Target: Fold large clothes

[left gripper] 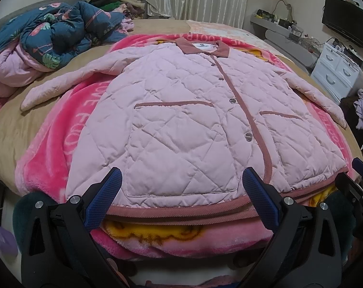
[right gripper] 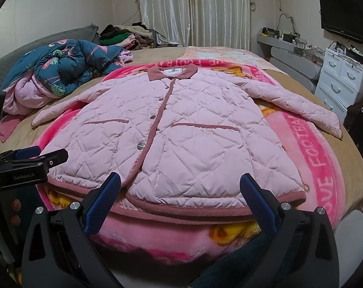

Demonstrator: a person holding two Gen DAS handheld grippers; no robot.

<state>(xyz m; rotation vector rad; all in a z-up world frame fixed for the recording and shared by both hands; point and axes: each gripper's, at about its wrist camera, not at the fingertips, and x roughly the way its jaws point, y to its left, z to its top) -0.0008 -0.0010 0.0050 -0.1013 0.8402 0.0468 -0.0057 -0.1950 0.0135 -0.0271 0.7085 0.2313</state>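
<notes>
A pale pink quilted jacket (left gripper: 181,120) with dusty-rose trim lies flat, front up and buttoned, on a pink blanket (left gripper: 49,163), collar far, hem near, both sleeves spread out. It also shows in the right wrist view (right gripper: 181,132). My left gripper (left gripper: 181,175) is open and empty, hovering over the hem's left half. My right gripper (right gripper: 180,180) is open and empty over the hem's right half. The left gripper also shows at the left edge of the right wrist view (right gripper: 41,154); the right one shows at the right edge of the left wrist view (left gripper: 354,175).
The blanket lies on a tan bed (left gripper: 18,124). A crumpled blue floral duvet (left gripper: 61,26) and a clothes pile (right gripper: 124,36) sit at the far left. White drawers (right gripper: 337,84), a shelf and a TV (right gripper: 342,16) stand to the right of the bed.
</notes>
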